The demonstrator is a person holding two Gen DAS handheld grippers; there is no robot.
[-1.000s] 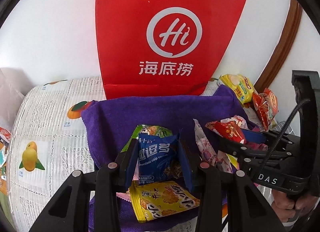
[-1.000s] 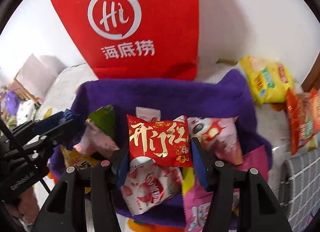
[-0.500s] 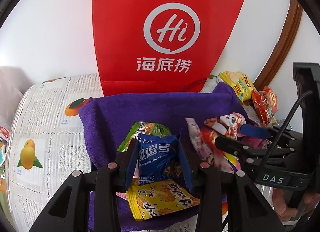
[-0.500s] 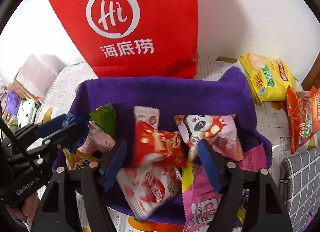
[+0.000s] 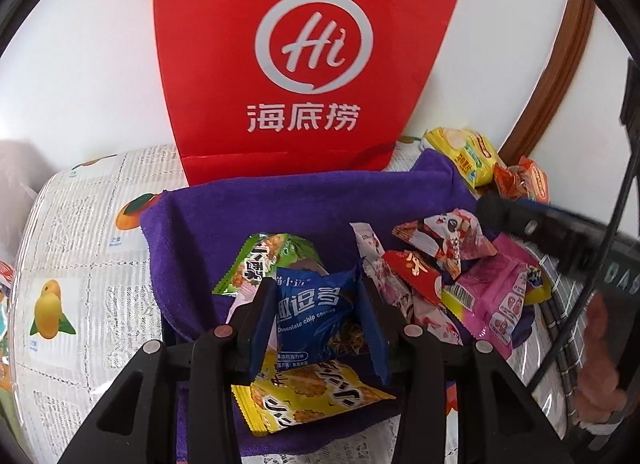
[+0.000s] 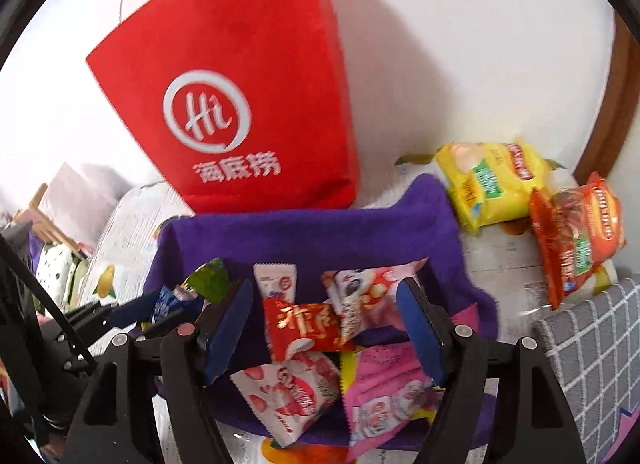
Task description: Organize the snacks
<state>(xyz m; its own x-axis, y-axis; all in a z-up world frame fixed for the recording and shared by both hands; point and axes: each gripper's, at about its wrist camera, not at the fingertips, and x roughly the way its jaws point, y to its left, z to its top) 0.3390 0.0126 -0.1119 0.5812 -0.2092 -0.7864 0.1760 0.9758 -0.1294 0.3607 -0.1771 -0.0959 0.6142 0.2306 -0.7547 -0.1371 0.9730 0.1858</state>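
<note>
Now the left tool is opening around the light, crinkly blue cookie packet; the right tool stands apart, empty.

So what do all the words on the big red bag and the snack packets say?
"Hi" and "海底捞": tall red paper bag behind the purple cloth.
"Chocolate chip cookies": small blue foil packet between the left gripper's opening pads.
"DAS": right gripper's black body.
Yellow crisp packet, orange packet, small red packet: print too blurred.
</note>
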